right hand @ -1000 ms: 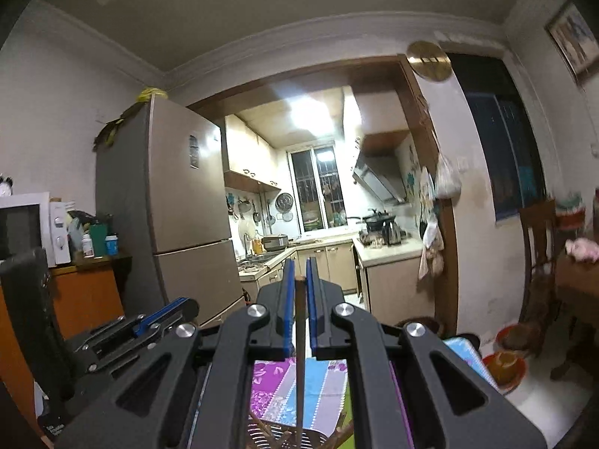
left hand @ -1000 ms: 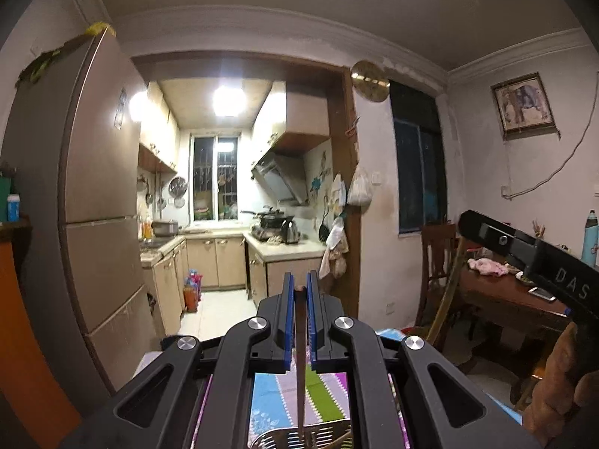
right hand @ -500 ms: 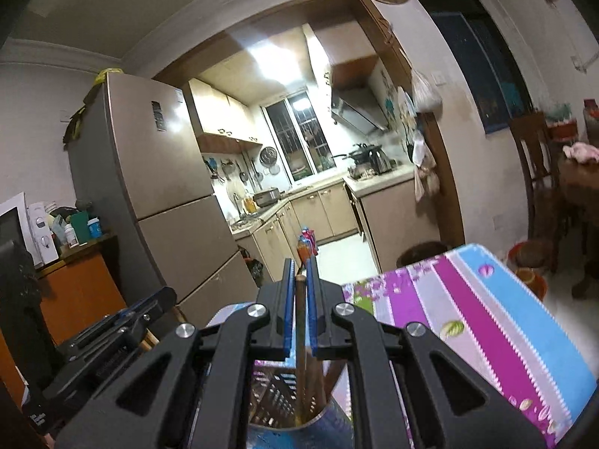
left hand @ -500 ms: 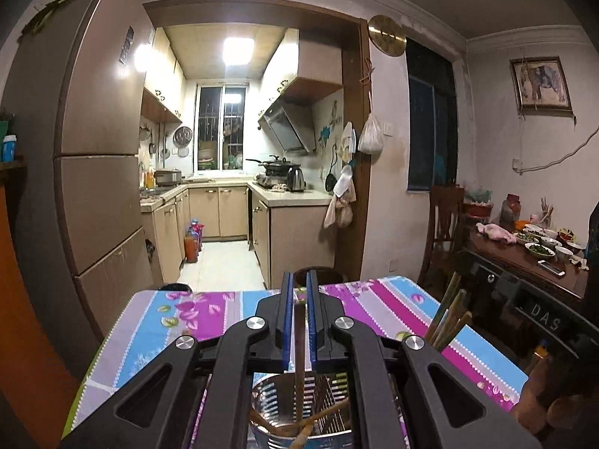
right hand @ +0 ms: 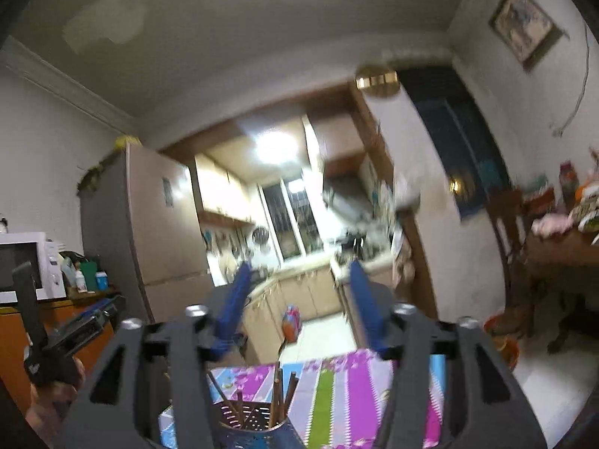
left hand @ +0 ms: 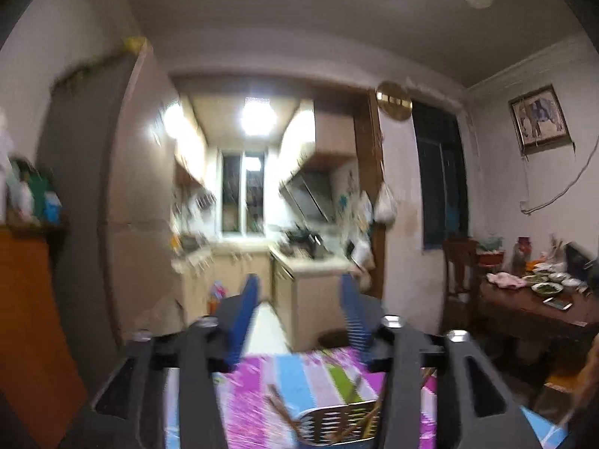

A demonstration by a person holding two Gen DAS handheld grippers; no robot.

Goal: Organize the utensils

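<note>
Below our two grippers, on the striped counter [right hand: 333,404], stands the perforated metal holder [right hand: 251,417] with chopsticks [right hand: 279,385] sticking out of it. Half a second ago each gripper pinched a chopstick upright over that holder; now the left gripper [left hand: 297,295] has its blue fingers spread apart with nothing between them, and the right gripper [right hand: 299,284] is likewise wide and empty. We judge both chopsticks have dropped into the holder [left hand: 337,424], where several lean against the rim. Both views are motion-blurred and tilted up toward the kitchen, so we seem to be lifting away. This placement looks finished; whether more utensils remain we cannot tell.
</note>
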